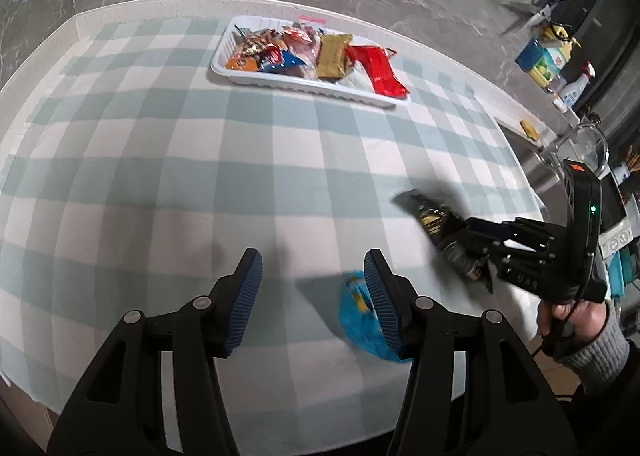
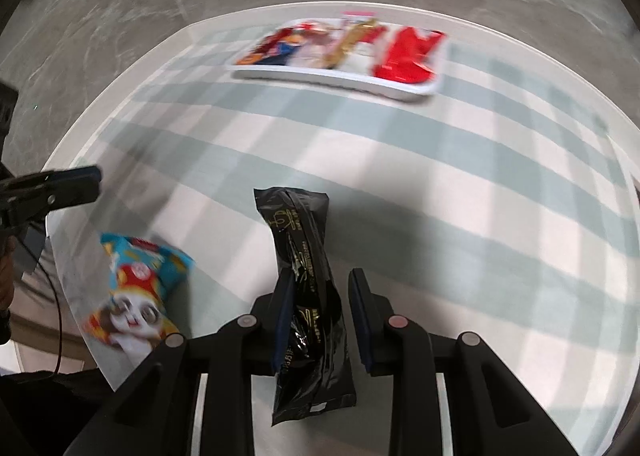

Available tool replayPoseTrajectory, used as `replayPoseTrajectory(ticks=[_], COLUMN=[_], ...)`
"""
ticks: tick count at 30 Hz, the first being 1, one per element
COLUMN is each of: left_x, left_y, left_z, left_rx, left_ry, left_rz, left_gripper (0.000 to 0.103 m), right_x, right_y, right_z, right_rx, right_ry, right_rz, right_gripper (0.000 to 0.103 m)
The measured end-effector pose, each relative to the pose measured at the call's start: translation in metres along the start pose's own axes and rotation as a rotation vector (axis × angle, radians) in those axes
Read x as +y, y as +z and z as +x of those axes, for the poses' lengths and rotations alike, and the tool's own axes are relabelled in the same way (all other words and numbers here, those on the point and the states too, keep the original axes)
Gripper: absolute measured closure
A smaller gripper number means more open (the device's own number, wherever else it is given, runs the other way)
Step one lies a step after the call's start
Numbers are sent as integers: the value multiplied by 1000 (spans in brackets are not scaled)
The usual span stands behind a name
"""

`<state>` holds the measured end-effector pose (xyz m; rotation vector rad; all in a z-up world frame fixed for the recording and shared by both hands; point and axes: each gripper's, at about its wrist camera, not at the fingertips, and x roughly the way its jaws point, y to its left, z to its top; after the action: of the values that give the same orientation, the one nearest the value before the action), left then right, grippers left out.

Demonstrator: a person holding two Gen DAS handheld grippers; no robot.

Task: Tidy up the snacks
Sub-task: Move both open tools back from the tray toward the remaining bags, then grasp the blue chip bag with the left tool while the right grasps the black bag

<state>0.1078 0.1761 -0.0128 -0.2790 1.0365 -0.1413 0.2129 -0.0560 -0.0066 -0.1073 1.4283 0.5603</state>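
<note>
A white tray (image 1: 240, 78) at the far side of the checked table holds several snack packets, among them a gold one (image 1: 332, 56) and a red one (image 1: 378, 70); it also shows in the right wrist view (image 2: 320, 78). My left gripper (image 1: 314, 272) is open and empty above the cloth, with a blue snack packet (image 1: 360, 320) lying just under its right finger. My right gripper (image 2: 320, 284) holds a long black packet (image 2: 304, 256) between its jaws; a gap shows beside the right pad. The blue packet (image 2: 140, 288) lies to its left.
The round table has a green-and-white checked cloth (image 1: 160, 176). Beyond its right edge stand a counter with bottles (image 1: 560, 68), scissors (image 1: 532, 12) and a glass bowl (image 1: 588, 140). The floor is grey marble.
</note>
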Motion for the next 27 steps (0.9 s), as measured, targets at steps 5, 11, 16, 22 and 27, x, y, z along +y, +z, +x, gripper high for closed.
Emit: replayPoseTrajectory(ticks=[5,11,16,22,27], left_x=[-8,-19,-26,-33,-38], left_y=[-15,-27,-33,-34,-32], left_z=[-4,0,14,31,39], left_rx=[17,45,81,106,107], left_ry=[-28,-50,-67,-82,-85], left_rz=[-36,-65,-105,-135,-137], left_gripper=[49,47,47,46,43], right_x=[-24,-30,-27,-22,-20], right_y=[-27,-47,-54,-55,-53], right_z=[-17,-28,-33,-34,-32], right_rx=[-7,-20,-36,-40,-38], right_ry=[-24,-29,-19,-23,-23], right_rz=[66,89,75,45,36], right_gripper=[73,60,52,52,51])
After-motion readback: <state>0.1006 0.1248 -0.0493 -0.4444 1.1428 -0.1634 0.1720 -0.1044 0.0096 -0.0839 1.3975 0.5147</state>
